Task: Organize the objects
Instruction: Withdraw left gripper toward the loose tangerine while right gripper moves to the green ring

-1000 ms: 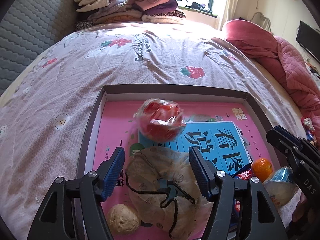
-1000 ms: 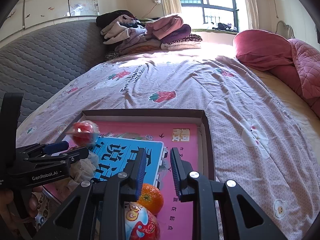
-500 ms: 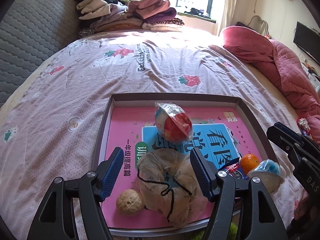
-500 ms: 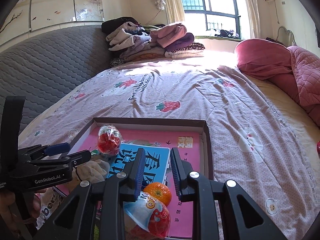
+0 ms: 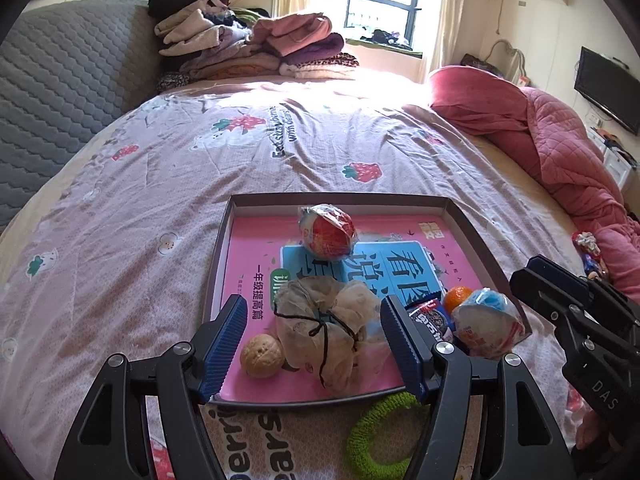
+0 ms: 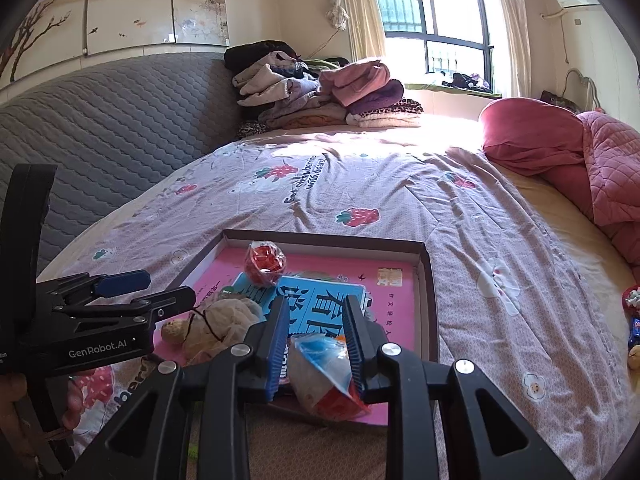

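Strawberry-print bedspread [image 5: 248,168], shallow tray [image 5: 476,236] (pink-lined), sunlit window [image 6: 436,20]

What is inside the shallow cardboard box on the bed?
In the box lie a pink book, red wrapped ball, drawstring pouch, walnut, tangerine and Oreo pack. The pouch's contents are hidden.

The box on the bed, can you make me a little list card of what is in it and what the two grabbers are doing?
box: shallow box with a pink and blue book inside
in box: red wrapped ball, cloth pouch, walnut, orange, cookie pack
outside box: green ring on the bed
left gripper: open, holding nothing, above the pouch
right gripper: shut on blue and white wrapped ball
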`<state>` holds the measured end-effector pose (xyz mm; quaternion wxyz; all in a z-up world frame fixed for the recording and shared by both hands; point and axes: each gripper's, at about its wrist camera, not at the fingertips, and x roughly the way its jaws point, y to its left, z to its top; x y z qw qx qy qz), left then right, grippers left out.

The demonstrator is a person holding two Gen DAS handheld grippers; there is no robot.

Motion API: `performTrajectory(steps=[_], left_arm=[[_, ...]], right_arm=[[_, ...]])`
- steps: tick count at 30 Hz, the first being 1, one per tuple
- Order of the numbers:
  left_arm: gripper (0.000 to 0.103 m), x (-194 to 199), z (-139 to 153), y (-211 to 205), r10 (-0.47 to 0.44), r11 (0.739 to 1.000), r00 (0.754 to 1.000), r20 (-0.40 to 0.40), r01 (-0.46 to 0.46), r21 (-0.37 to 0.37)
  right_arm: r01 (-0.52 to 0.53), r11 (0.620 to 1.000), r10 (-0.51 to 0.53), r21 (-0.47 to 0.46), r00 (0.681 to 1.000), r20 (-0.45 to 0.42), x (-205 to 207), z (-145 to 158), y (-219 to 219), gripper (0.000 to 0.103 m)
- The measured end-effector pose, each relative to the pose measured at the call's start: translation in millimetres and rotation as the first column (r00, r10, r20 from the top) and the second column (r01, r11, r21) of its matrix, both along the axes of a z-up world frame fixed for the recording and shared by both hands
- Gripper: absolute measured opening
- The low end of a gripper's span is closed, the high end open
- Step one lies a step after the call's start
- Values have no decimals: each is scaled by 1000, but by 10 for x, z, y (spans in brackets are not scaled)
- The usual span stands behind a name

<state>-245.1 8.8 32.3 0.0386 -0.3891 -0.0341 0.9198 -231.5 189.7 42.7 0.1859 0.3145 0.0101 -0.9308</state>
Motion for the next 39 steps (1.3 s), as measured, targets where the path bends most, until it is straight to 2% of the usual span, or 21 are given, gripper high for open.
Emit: performTrajectory(steps=[18, 39], left_arm=[[71, 844, 4, -165, 0, 1000, 1000, -16, 0, -7], [71, 1426, -202, -8, -70, 996, 997, 15, 71, -57]], right_arm=[[-33, 999, 32, 28, 999, 43, 593, -114, -199, 30], [-15, 998, 11, 53, 997, 75, 781, -167, -231, 31]])
